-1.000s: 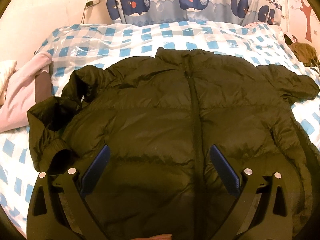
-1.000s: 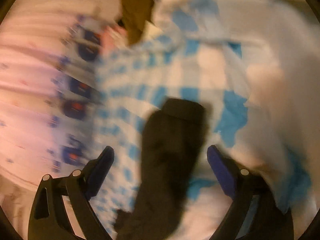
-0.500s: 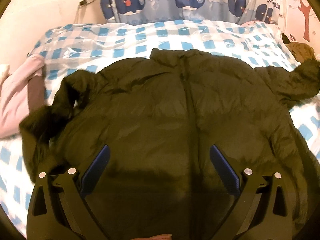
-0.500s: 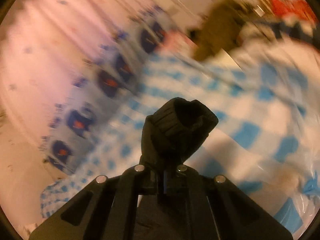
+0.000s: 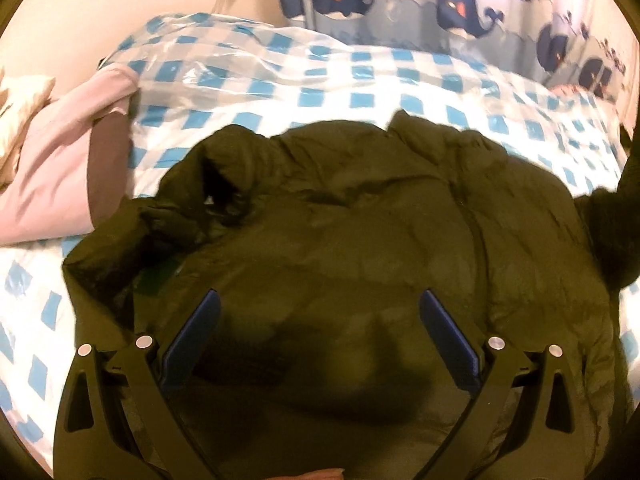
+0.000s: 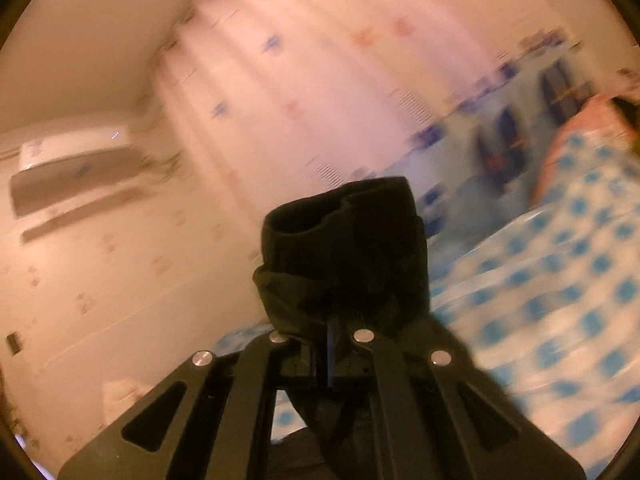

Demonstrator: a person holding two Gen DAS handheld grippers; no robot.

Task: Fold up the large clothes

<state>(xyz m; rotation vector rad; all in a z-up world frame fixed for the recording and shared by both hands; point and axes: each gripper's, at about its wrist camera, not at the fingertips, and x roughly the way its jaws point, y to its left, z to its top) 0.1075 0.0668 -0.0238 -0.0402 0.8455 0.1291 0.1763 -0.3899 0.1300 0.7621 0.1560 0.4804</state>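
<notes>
A dark olive puffer jacket lies front up on a bed with a blue-and-white checked cover. Its left sleeve lies crumpled at the left. My left gripper hovers open over the jacket's lower front, nothing between its blue pads. In the right wrist view my right gripper is shut on the jacket's right sleeve, whose ribbed cuff sticks up beyond the fingers, lifted high above the bed. That raised sleeve shows at the right edge of the left wrist view.
A pink garment lies at the bed's left side. A whale-print curtain hangs behind the bed. The right wrist view faces a wall with an air conditioner. The bed cover lies below right.
My right gripper shut on the right sleeve's cuff and lifted it high off the bed, rolling to face the wall. The left gripper shifted left over the jacket, staying open.
</notes>
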